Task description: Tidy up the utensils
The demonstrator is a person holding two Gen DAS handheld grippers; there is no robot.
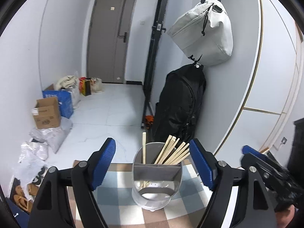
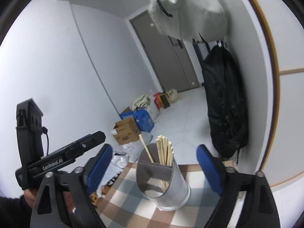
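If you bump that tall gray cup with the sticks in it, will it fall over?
Probably, yes. The utensil holder is tall and narrow and already looks tilted. The chopsticks lean toward one side, which may help it tip. It looks light, so it might slide on the checkered cloth first.

The utensil holder (image 1: 156, 178) stood alone on the checkered worktop (image 1: 117, 205), with bare cloth on both its sides. The chopsticks (image 1: 173, 152) rose above its rim and leaned to the right, blocking part of the back compartment. The front compartment was open. Behind, the black backpack (image 1: 180, 102) hung against the wall.
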